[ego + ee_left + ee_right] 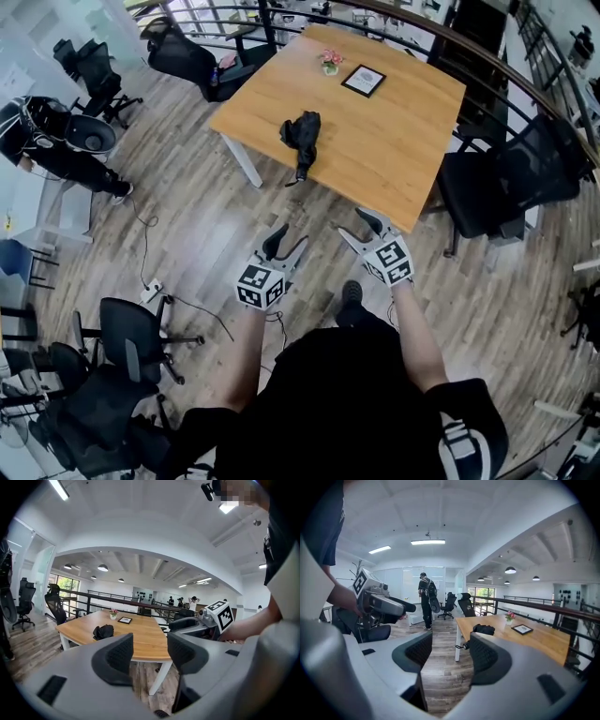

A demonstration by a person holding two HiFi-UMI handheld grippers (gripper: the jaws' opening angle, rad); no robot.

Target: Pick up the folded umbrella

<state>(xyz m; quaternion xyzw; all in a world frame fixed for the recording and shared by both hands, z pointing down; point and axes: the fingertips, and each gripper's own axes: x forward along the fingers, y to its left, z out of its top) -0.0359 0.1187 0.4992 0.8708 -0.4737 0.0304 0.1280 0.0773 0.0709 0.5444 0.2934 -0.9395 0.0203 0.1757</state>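
we hold the left gripper [287, 243] and right gripper [359, 227] over the floor, short of the desk [394, 141], both with jaws apart and empty. the folded black umbrella [302, 136] lies on the desk near its edge, well apart from both grippers.

Left hand-held gripper [150, 648], jaws apart, facing wooden table [140, 629] (folded umbrella [103, 631] on it)

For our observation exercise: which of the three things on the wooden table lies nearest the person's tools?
The black folded umbrella, at the near edge; the pink flower pot and black-framed picture sit farther back.
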